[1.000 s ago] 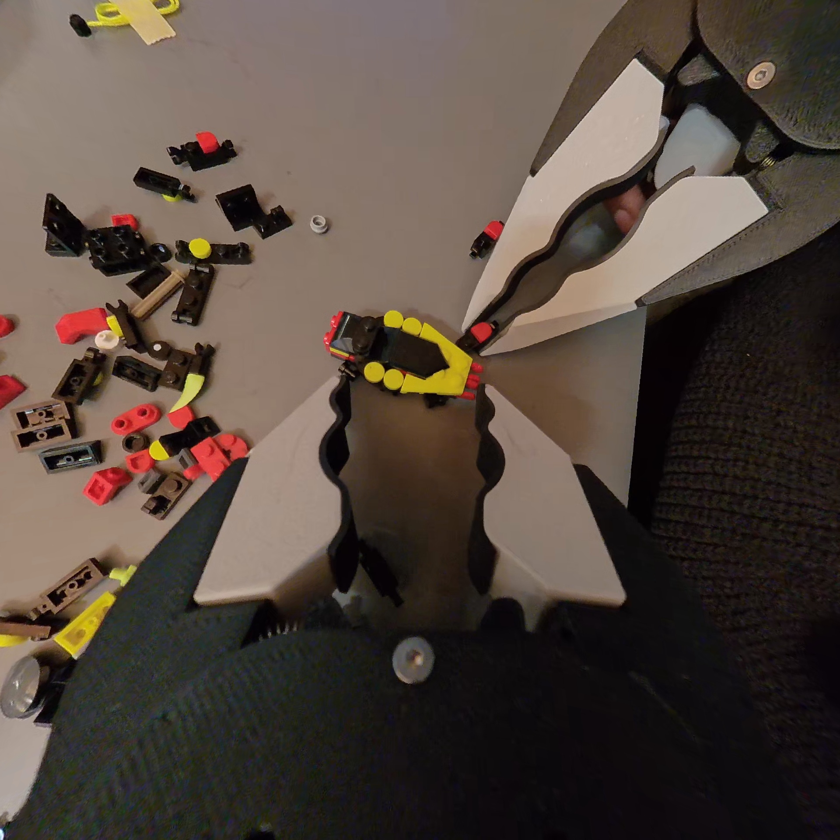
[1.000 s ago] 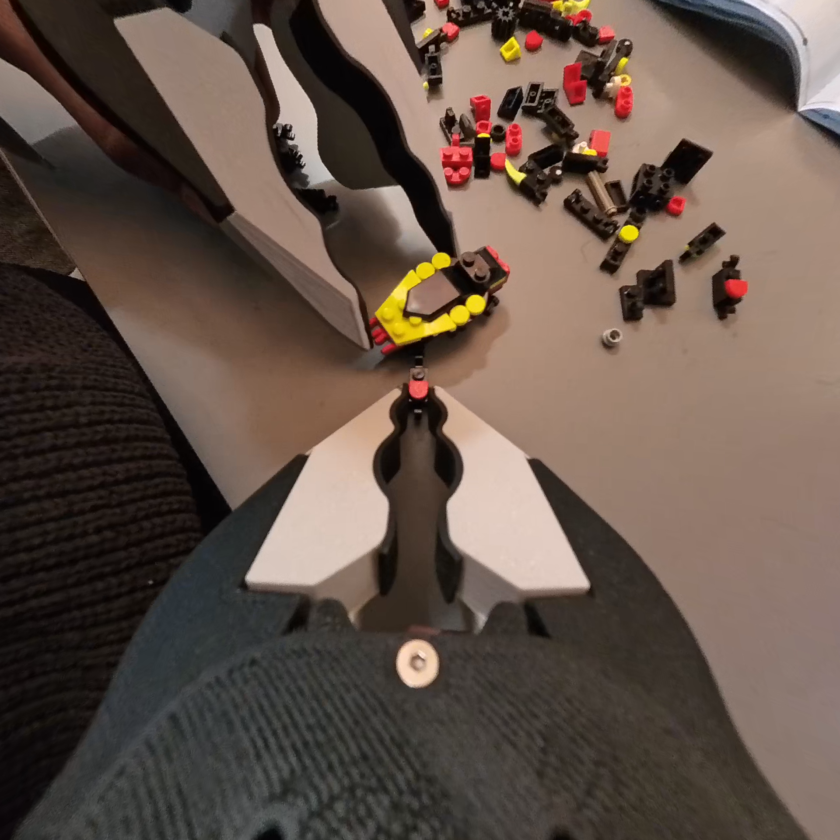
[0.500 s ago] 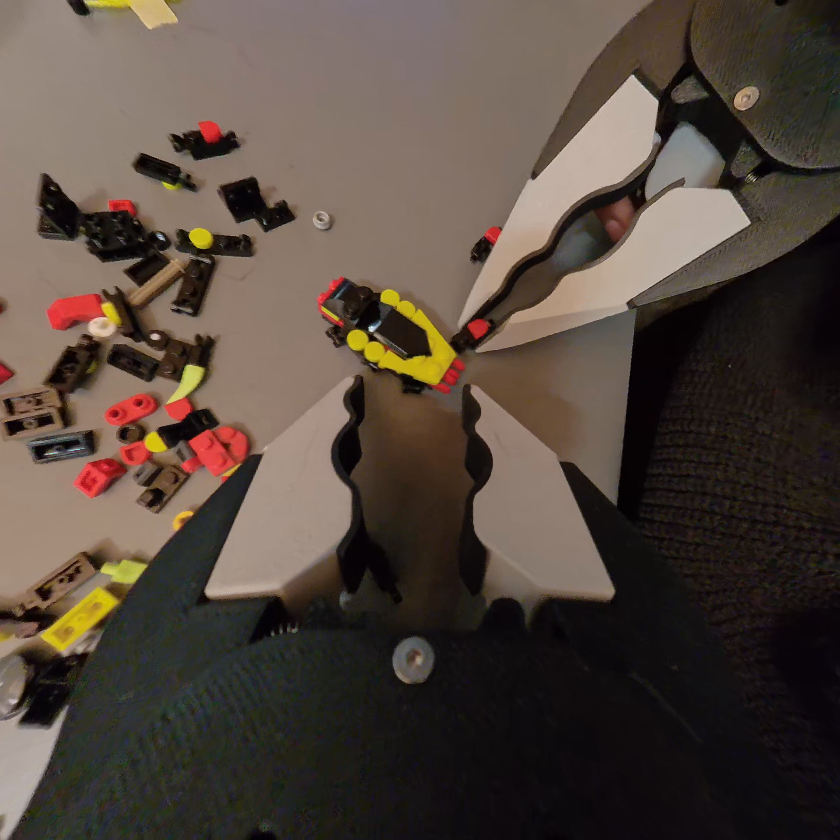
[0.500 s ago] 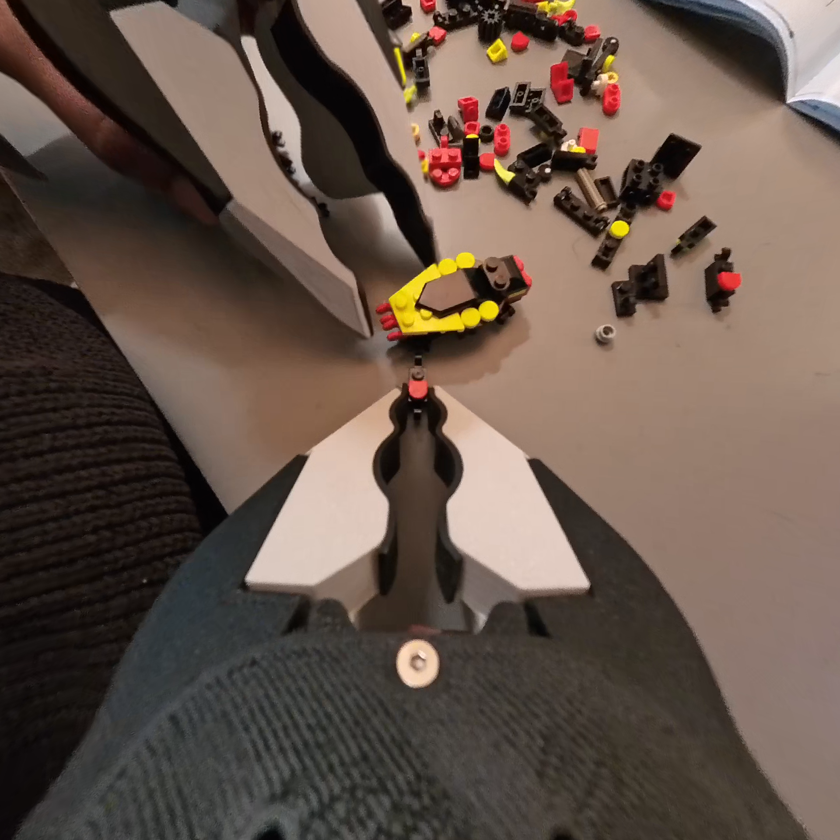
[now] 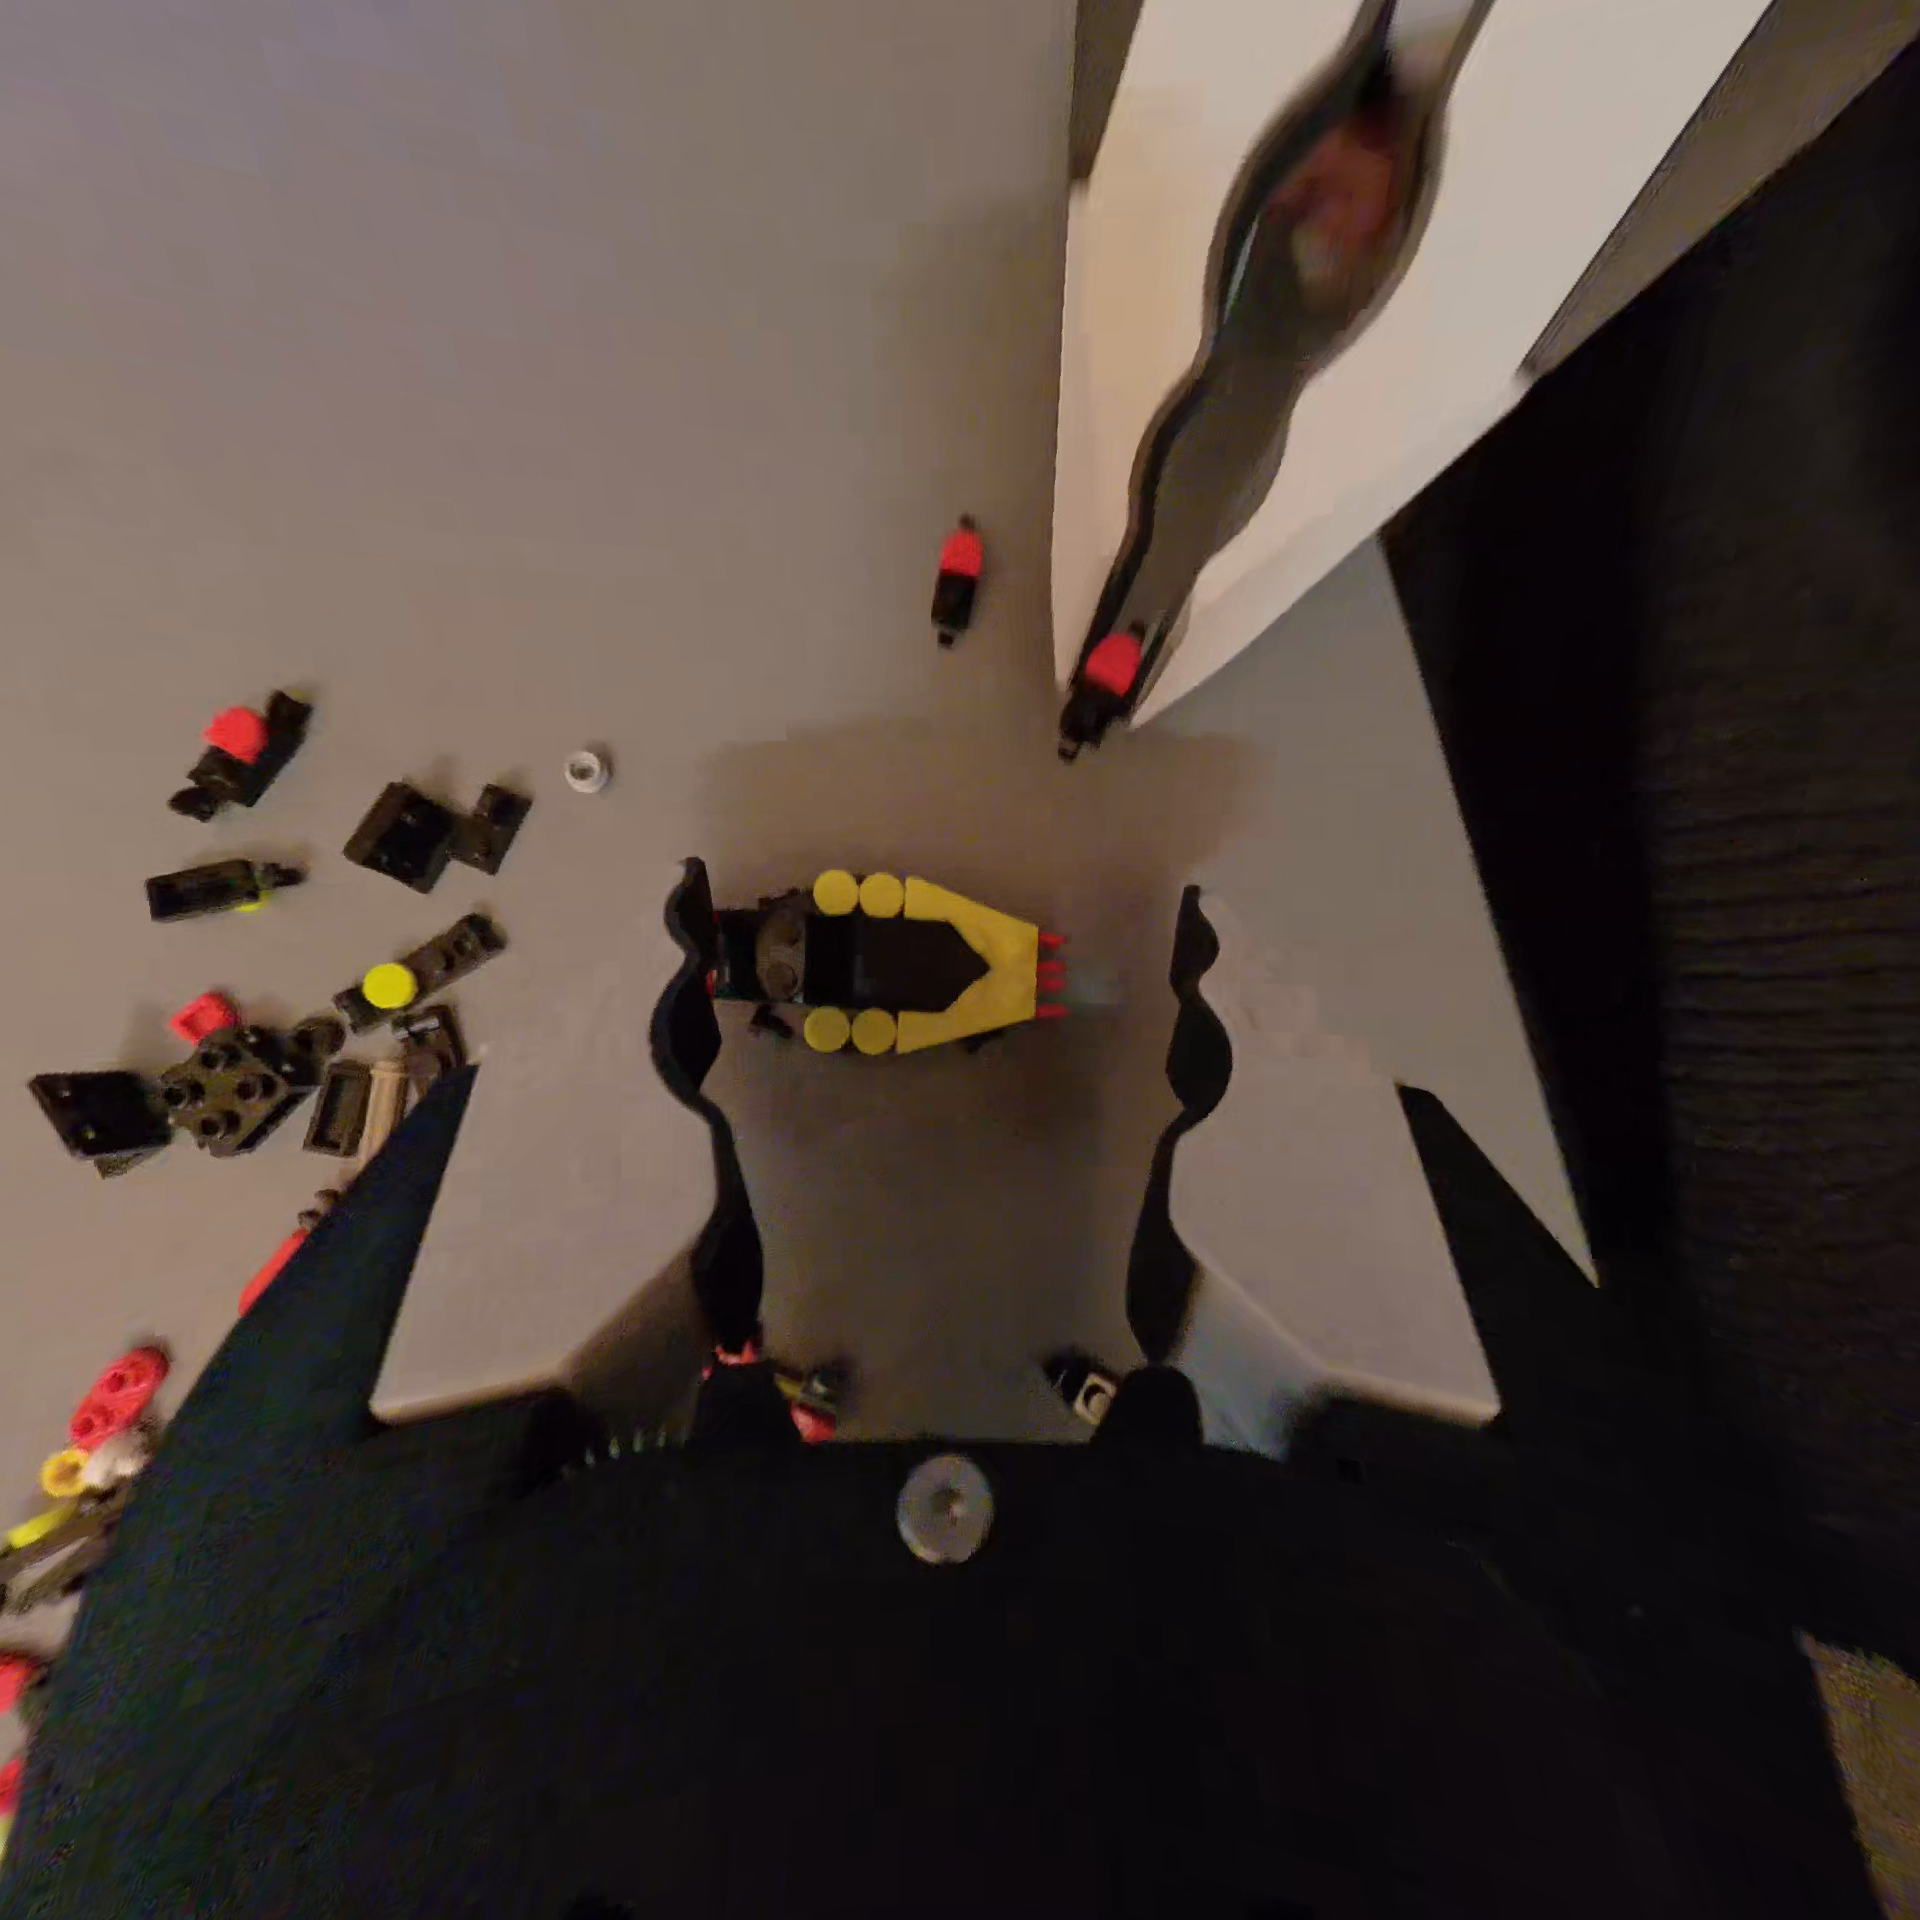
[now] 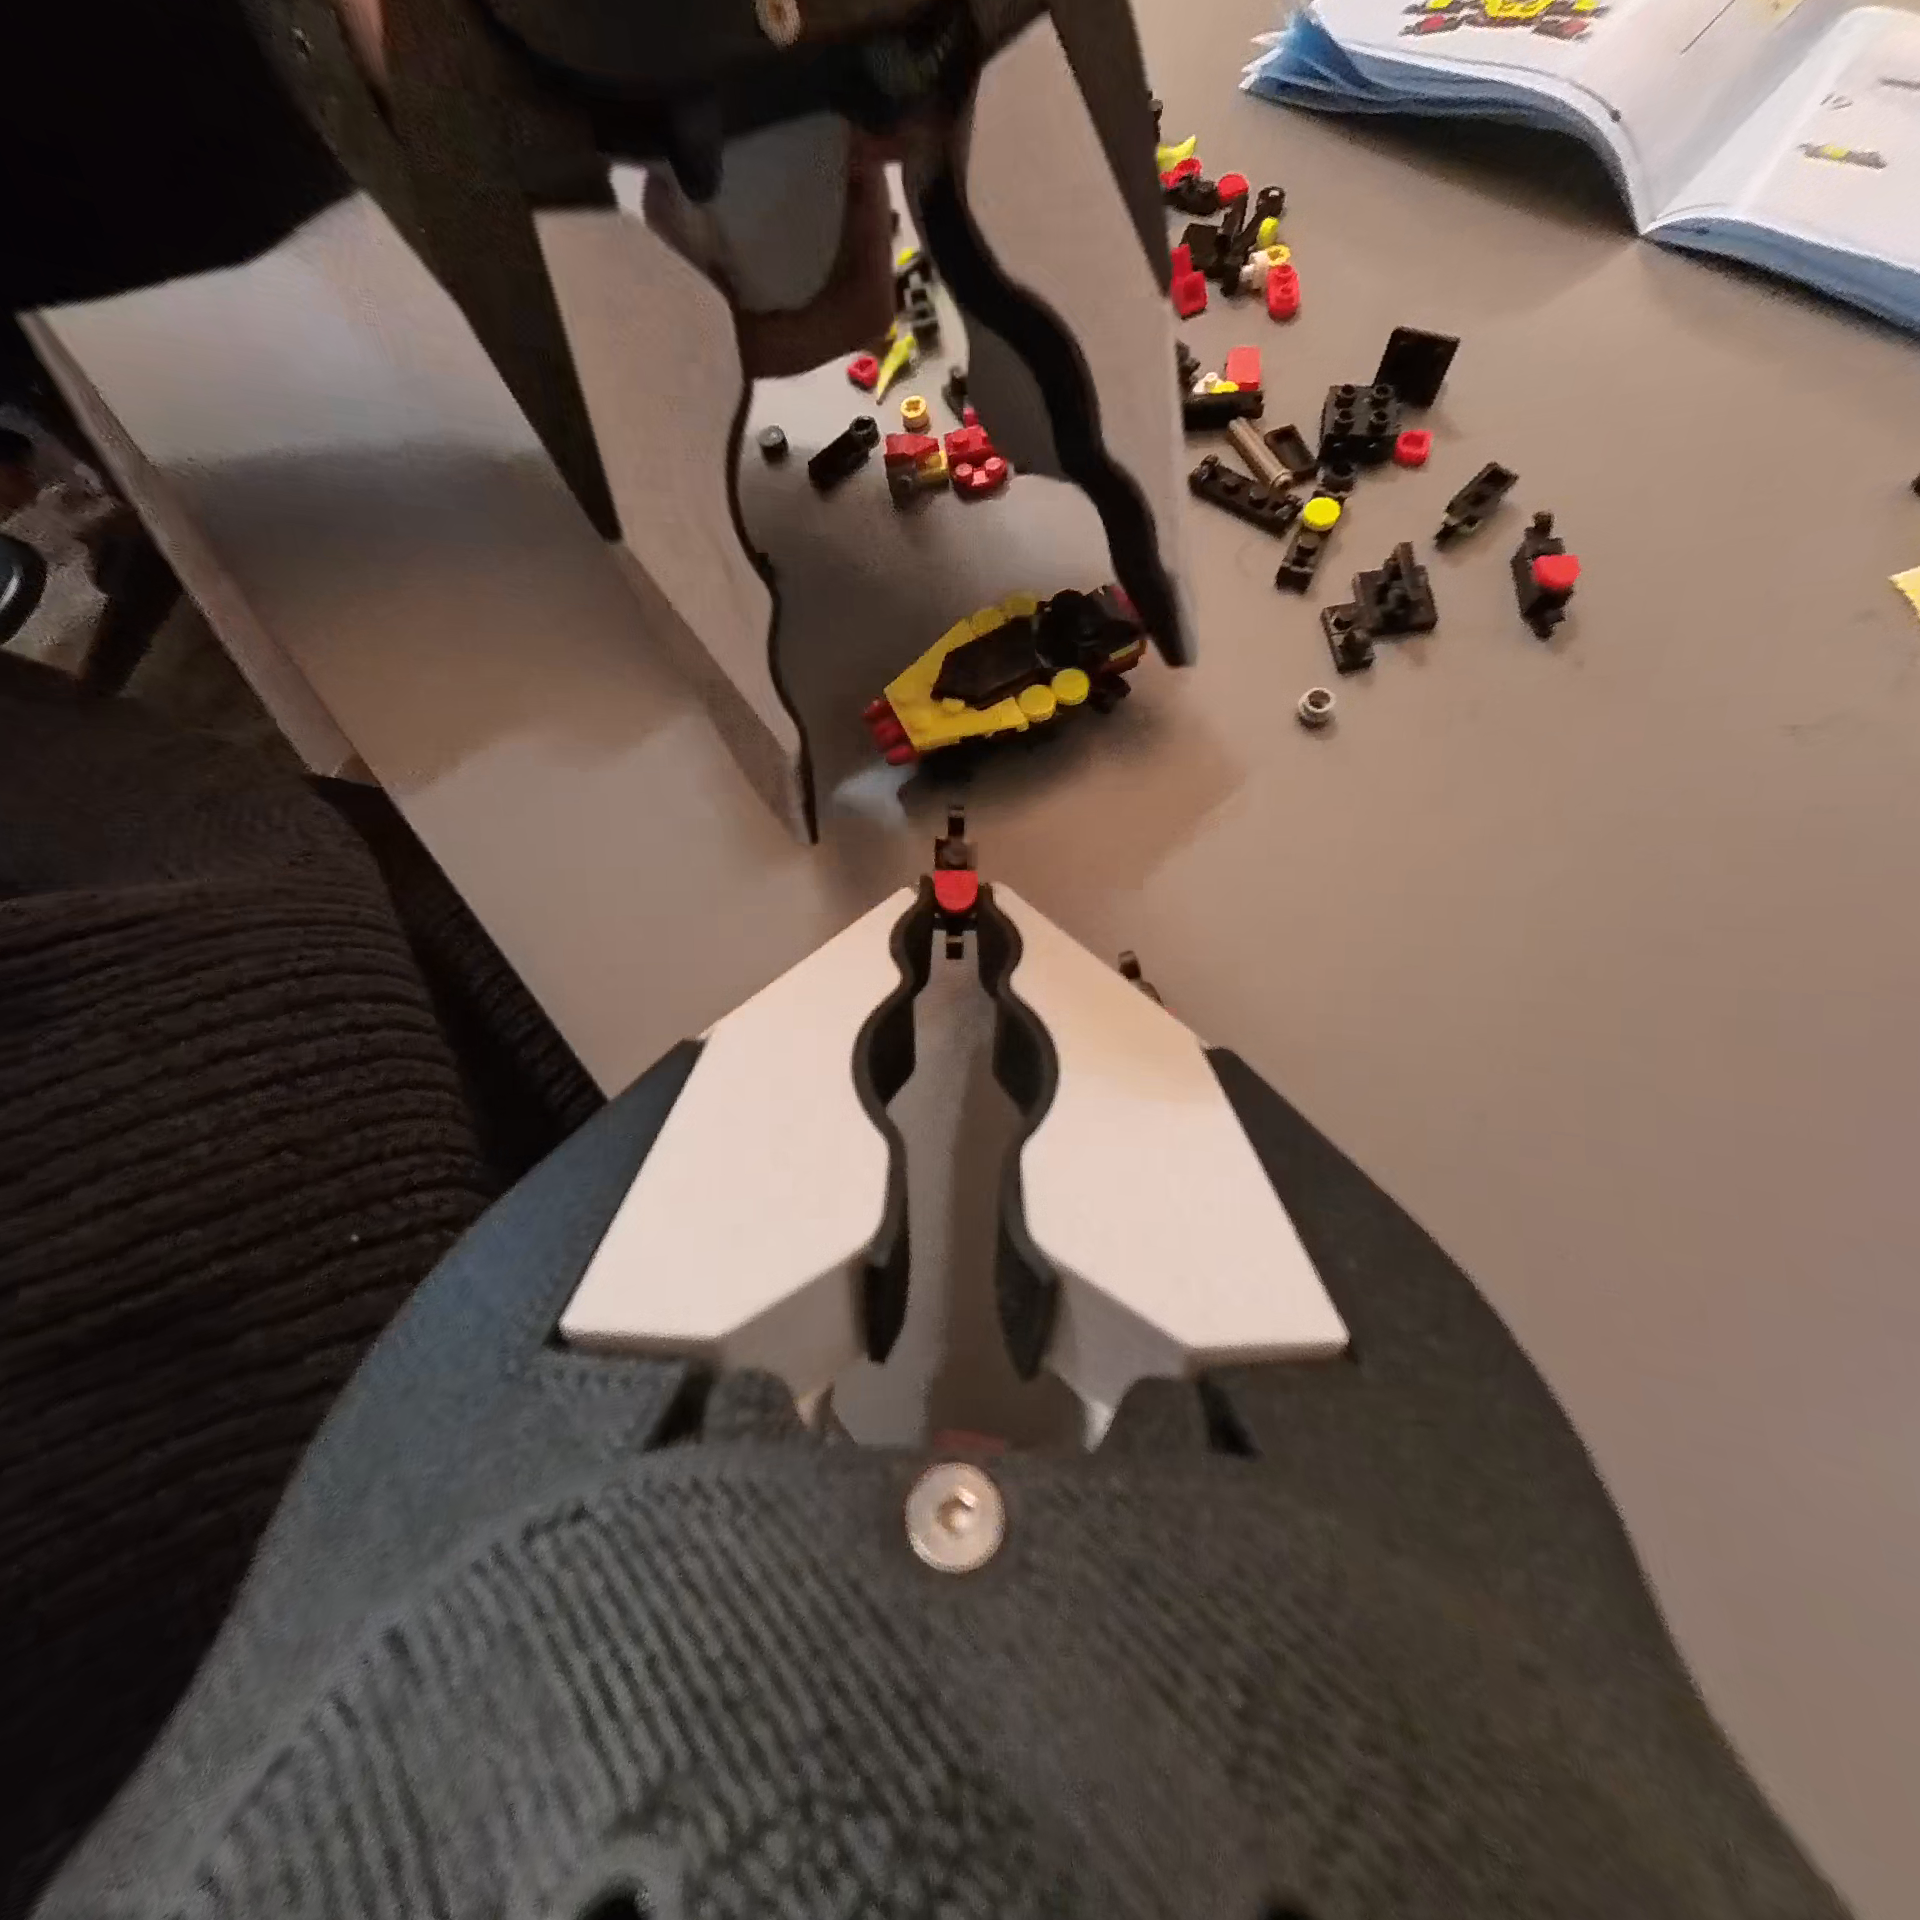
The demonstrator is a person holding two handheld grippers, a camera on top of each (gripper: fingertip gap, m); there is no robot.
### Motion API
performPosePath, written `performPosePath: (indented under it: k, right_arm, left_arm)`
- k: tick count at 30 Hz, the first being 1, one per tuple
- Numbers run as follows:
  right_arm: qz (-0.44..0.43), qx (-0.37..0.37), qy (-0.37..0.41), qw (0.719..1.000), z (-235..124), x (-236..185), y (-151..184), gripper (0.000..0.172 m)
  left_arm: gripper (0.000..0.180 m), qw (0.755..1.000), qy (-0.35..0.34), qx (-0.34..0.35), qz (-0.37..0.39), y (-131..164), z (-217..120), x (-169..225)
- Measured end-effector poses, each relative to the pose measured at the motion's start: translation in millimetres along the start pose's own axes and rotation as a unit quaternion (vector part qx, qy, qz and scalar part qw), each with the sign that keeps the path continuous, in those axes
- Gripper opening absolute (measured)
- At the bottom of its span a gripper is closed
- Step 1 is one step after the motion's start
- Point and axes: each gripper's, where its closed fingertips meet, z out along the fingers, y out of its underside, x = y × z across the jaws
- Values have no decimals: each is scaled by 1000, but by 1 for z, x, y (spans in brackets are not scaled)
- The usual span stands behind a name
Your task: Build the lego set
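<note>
The left gripper (image 5: 940, 888) now has its jaws spread wide, where half a second ago they stood much narrower and short of the model. It has also swung over, so the small yellow-and-black brick model (image 5: 894, 971) now lies on the grey bench (image 5: 520, 312) crosswise between the two fingers instead of beyond their tips. The finger at 9 o'clock sits at the model's black end, touching it or just beside it; I cannot tell which. The finger at 3 o'clock stands clear of the model's red prongs, so nothing is clamped.

The right gripper (image 6: 954, 899) looks unchanged: its jaws are nearly closed, with both pads pinching a small red-and-black brick piece (image 6: 953, 891) that pokes out past the tips. It hangs near the model, which lies at 12 o'clock in the right wrist view.

In the left wrist view, a second red-and-black piece (image 5: 956, 577) lies on the bench at 12 o'clock, a grey round stud (image 5: 588, 771) at 10 o'clock, and loose black, red and yellow bricks (image 5: 239, 1081) are scattered at 9 o'clock.

An open instruction booklet (image 6: 1662, 135) with blue-edged pages lies at 1 o'clock in the right wrist view. It carries printed pictures and a coloured heading, too small and blurred to read. No brand mark shows on the bricks or grippers.
</note>
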Motion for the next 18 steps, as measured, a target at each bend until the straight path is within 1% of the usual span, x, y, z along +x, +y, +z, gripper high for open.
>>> performPosePath:
  k: [3,7,9,10,12,14,15,17,18]
  right_arm:
    - [5,7,1,1000,-5,1,0,6]
    - [16,14,-17,1000,-5,-1,-1,6]
    - [20,16,-27,999,-5,-3,-2,6]
    - [21,16,-28,999,-6,-2,-2,6]
    - [21,17,-25,999,-7,0,-2,6]
    - [22,21,-20,999,-9,4,-3,6]
    - [24,23,-18,999,-10,6,-4,6]
    - [27,26,-14,999,-12,9,-5,6]
    - [29,28,-13,999,-13,10,-6,6]
  left_arm:
    - [87,999,-10,-43,6,14,-4,3]
    - [84,998,-16,-58,-29,30,-20,15]
    - [82,997,-38,-60,-37,36,-27,15]
    - [79,996,-58,-50,-39,34,-29,10]
    - [76,995,-82,-11,-54,19,-30,1]
    - [74,994,-79,25,-76,3,-21,-1]
    - [74,994,-75,29,-78,-1,-14,-1]
    - [59,993,-97,1,-68,3,0,-8]
    - [61,993,-100,-16,-54,8,6,-8]
